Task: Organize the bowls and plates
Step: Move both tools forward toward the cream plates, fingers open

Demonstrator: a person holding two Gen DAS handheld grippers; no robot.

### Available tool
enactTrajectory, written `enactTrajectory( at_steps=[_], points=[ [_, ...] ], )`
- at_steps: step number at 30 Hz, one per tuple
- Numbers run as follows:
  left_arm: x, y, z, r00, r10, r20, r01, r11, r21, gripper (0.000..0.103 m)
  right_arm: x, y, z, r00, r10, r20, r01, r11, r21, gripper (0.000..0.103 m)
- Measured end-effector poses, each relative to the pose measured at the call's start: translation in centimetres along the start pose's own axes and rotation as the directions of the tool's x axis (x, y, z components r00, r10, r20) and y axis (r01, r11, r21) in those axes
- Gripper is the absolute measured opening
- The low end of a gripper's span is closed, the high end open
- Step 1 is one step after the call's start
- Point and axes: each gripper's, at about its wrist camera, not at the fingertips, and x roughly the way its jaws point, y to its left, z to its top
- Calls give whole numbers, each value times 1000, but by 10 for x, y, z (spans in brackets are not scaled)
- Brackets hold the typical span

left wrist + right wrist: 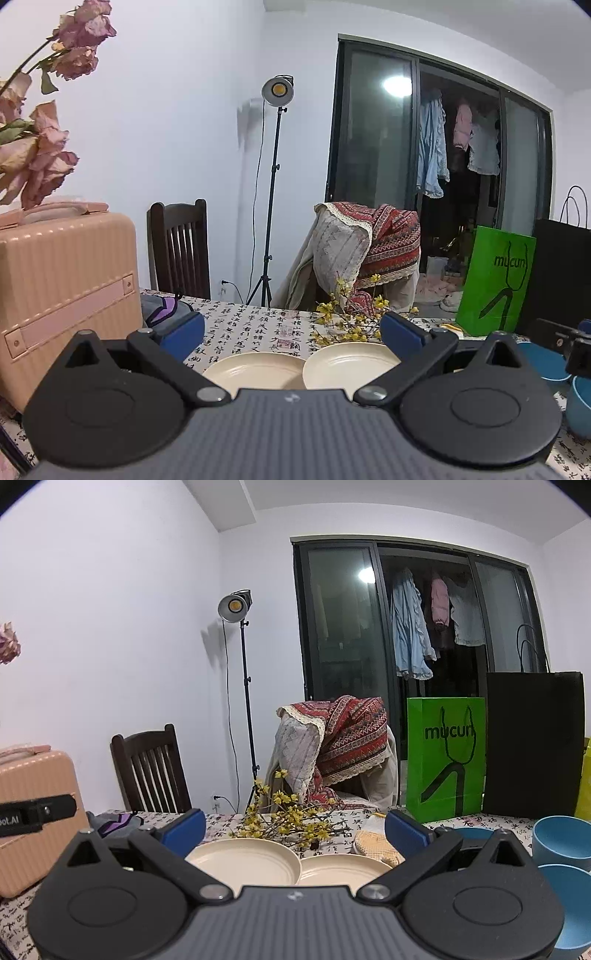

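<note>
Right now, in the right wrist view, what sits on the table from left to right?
Pink suitcase → left cream plate → right cream plate → green bag → black bag → blue bowls. Both grippers, left and right, are open and hold nothing.

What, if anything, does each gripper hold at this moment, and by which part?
Nothing is held. The left gripper and the right gripper both stand open and empty above the table, with the two cream plates lying untouched ahead of them.
</note>
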Motion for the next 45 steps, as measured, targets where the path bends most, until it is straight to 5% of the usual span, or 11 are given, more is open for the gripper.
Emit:
enactTrajectory(
  at_steps=[23,40,45],
  points=[
    [73,0,10,994,-13,-108,8,999,-42,103,68,-1,14,999,13,-45,-11,999,37,103],
    [144,13,5,985,90,-145,-113,982,-154,103,141,20,19,997,-45,-58,49,997,53,103],
    [158,21,-9,977,100,-188,-124,985,-121,103,155,18,3,998,-23,-65,28,997,68,103]
  ],
)
